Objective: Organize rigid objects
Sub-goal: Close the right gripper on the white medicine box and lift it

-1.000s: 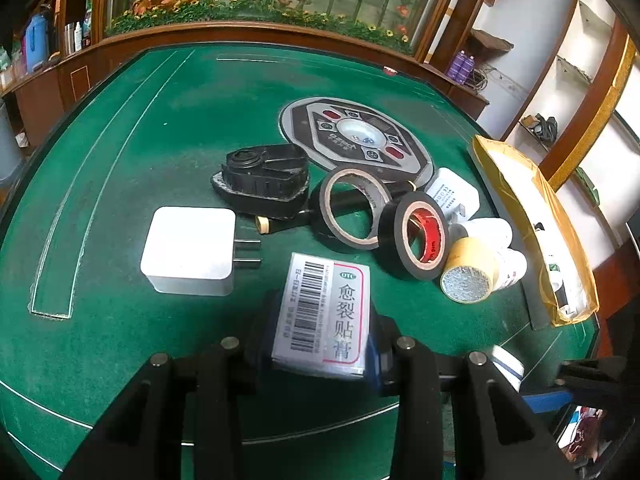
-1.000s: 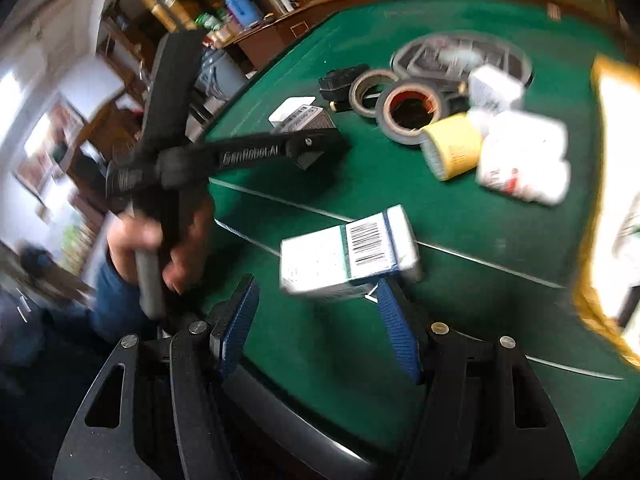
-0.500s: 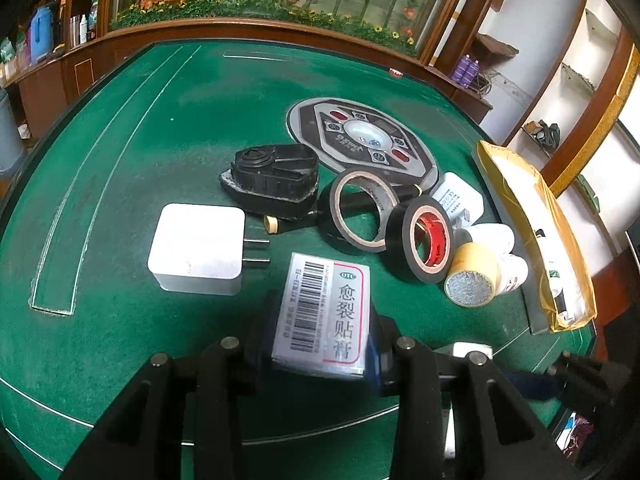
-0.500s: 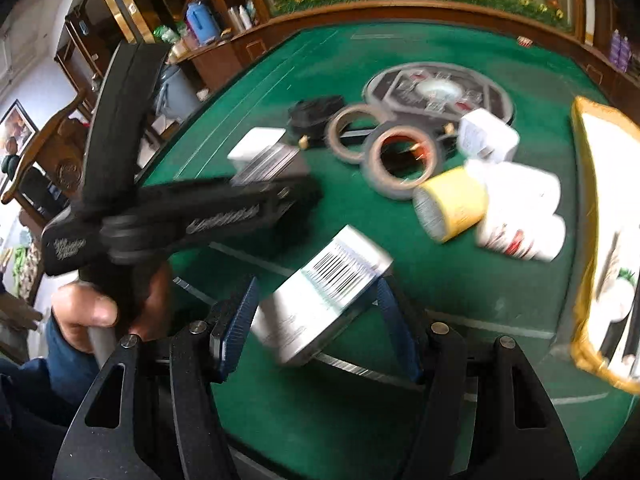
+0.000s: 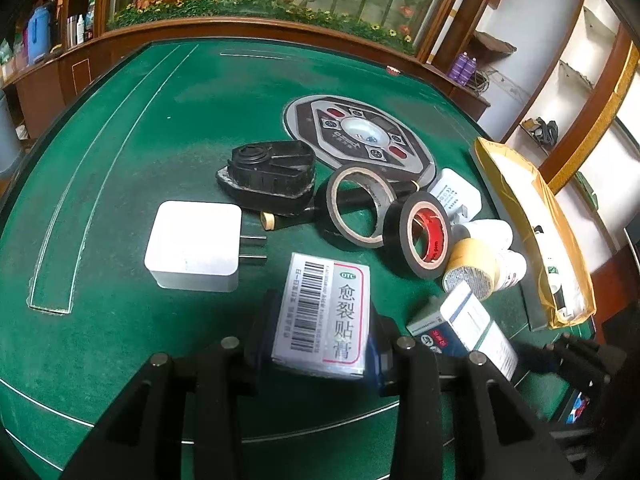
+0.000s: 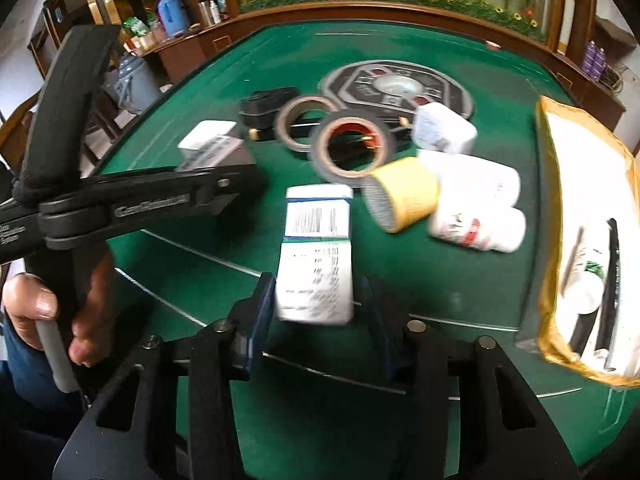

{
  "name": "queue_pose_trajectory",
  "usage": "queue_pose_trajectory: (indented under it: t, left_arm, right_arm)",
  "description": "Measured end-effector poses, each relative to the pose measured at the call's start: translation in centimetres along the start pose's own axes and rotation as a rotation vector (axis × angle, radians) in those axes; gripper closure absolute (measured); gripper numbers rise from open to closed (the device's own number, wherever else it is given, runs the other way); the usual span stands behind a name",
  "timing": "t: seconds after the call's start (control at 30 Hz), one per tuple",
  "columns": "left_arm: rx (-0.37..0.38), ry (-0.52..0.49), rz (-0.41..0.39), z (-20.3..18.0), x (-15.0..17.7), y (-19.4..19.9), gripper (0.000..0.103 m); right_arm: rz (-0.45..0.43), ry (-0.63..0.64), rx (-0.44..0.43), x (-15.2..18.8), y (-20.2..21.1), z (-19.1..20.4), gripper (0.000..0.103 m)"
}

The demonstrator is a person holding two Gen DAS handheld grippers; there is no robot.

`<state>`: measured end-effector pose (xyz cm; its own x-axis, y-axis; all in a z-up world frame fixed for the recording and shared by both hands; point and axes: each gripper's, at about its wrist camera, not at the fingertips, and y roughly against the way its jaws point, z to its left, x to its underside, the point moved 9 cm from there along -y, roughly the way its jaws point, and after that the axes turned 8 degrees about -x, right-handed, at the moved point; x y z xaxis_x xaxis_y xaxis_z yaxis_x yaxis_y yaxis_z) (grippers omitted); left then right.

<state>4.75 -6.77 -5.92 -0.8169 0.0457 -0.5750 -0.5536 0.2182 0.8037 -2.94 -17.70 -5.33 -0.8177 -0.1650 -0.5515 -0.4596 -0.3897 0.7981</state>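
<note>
Carrying step: my left gripper [image 5: 320,354] clamps the plaster box [image 5: 325,312], right gripper [image 6: 316,312] pinches the medicine box [image 6: 316,256]; next, set both beside the charger [image 5: 194,244].

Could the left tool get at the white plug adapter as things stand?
Probably not right now: the left tool is shut on a barcoded box, so it has no free grip. The white plug adapter itself lies uncovered just ahead on the green table.

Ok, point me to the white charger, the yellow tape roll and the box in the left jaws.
white charger [image 5: 196,242], left wrist view, on its flat top face.
yellow tape roll [image 6: 402,194], right wrist view, on its yellow outer band.
barcode box [image 5: 326,312], left wrist view, on its printed top face.
</note>
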Motion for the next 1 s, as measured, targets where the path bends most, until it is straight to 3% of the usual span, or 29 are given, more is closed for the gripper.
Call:
queue_pose_trajectory:
  t: [0.27,0.43,0.5,1.0]
  left_arm:
    - [-0.026,-0.029,-0.005,-0.3,0.1,-0.1,0.065]
    - [-0.039,-0.050,-0.015,-0.5,0.2,-0.1,0.065]
    - [-0.040,-0.056,-0.018,-0.6,0.2,0.0,0.065]
    - [-0.035,-0.077,-0.039,-1.2,0.1,0.4,0.066]
  right_arm:
    - [-0.014,0.071,0.028,-1.0,-0.3,-0.1,0.058]
    - [-0.008,0.044,0.004,-1.8,-1.8,-0.7,0.058]
    - [-0.015,0.027,-0.004,-1.6,-1.9,-0.7,0.066]
    - [-0.053,-0.001,-0.017,-1.3,-1.0,-1.2,0.067]
